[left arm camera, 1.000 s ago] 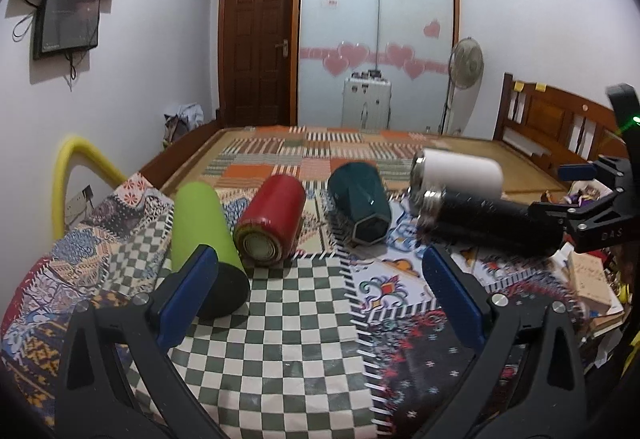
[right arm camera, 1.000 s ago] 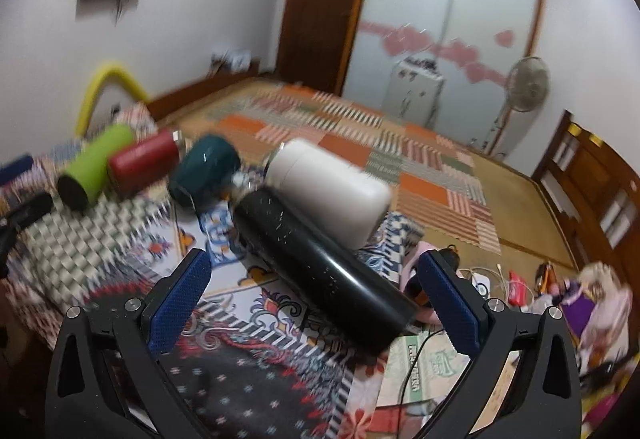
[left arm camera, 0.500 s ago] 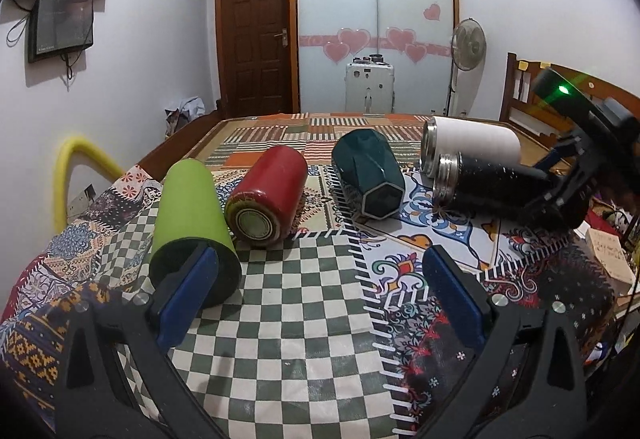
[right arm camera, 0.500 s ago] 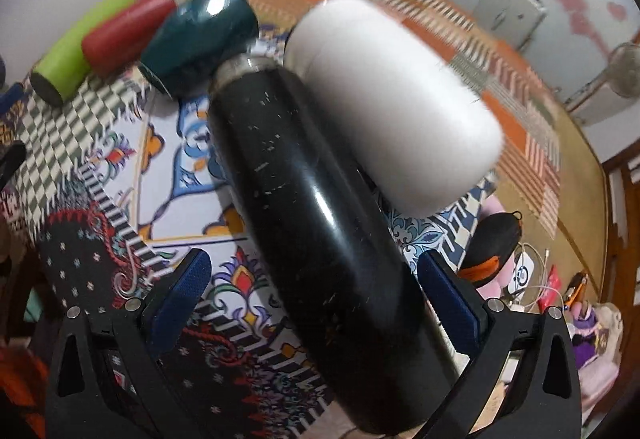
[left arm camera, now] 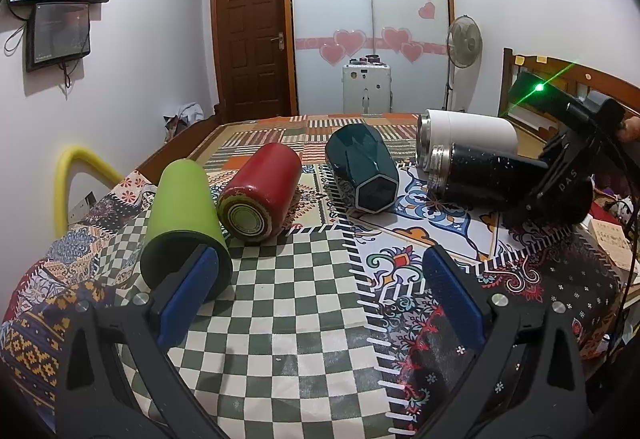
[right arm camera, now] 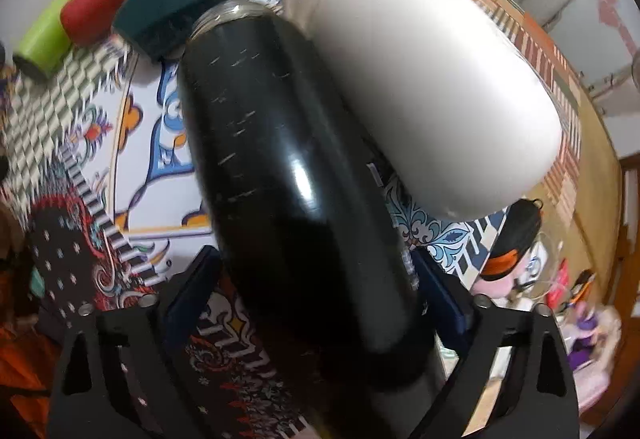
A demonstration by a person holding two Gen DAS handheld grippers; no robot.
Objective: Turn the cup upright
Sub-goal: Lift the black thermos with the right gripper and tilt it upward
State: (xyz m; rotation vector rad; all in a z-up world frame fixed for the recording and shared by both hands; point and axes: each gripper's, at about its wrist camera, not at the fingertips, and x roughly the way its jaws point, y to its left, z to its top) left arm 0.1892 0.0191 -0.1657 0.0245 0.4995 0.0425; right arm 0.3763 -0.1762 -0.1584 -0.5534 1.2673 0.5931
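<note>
Right wrist view has your right gripper (right arm camera: 316, 279) straddling the black cup (right arm camera: 288, 175) lying beside the white cup (right arm camera: 424, 79), jaws apart, so close squarely near its base before tipping up.

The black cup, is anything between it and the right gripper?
No. The black cup lies on its side between the right gripper fingers, nothing between them. The white cup lies right beside it, so tipping up needs care.
</note>
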